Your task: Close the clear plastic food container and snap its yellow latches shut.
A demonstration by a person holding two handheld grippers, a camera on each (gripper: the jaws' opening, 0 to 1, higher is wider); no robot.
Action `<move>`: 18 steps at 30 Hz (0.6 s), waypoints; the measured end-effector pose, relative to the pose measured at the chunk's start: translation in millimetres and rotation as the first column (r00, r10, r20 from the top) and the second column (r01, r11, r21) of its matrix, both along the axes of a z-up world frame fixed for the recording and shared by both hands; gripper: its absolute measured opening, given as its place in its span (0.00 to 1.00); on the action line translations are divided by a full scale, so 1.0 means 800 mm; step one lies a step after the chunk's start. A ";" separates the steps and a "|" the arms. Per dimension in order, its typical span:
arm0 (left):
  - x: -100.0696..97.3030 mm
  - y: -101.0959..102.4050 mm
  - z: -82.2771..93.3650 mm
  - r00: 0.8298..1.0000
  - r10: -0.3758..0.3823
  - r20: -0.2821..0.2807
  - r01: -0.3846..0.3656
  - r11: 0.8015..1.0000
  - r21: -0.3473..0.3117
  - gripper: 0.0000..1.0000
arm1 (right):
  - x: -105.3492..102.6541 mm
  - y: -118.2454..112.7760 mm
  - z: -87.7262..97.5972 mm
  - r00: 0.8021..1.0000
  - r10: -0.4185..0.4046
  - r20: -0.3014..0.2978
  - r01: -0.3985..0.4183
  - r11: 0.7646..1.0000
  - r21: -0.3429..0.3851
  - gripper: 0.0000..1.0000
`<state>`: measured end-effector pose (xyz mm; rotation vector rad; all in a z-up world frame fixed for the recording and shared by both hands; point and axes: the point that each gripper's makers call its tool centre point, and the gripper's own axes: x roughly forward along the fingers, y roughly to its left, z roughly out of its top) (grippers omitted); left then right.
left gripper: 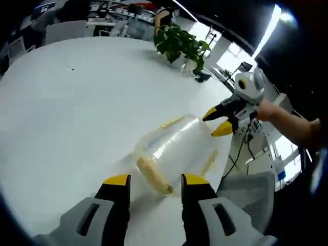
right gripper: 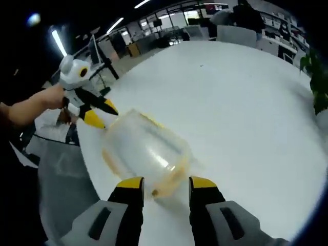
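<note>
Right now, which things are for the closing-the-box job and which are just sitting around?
For the job:
- clear plastic food container on the white table
- its yellow latches
- left gripper, open
- right gripper, open

Just sitting around:
- potted plant
- chair beyond the table

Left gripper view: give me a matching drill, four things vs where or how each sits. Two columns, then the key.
Things:
1. clear container
2. potted plant
3. right tongs
4. left tongs

Places or states:
A. far edge of the white table
B. open, at the container's near end
C. lying on the table between the two tongs
D. open, tips at the container's far corner

Pairs: 1-C, 2-A, 3-D, 4-B
</note>
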<state>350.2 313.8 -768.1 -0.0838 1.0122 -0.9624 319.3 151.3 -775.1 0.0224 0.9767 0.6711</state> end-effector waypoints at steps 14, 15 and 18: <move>-0.010 -0.011 -0.014 0.996 0.071 -0.058 -0.069 0.997 0.027 0.35 | 0.007 0.007 0.004 0.995 -0.092 -0.044 0.095 0.993 0.065 0.29; -0.011 -0.011 -0.013 0.996 0.072 -0.058 -0.070 0.997 0.027 0.35 | 0.007 0.007 0.003 0.994 -0.096 -0.047 0.099 0.993 0.068 0.29; -0.010 -0.012 -0.015 0.995 0.076 -0.060 -0.075 0.997 0.024 0.35 | 0.007 0.007 0.002 0.992 -0.108 -0.066 0.113 0.991 0.076 0.28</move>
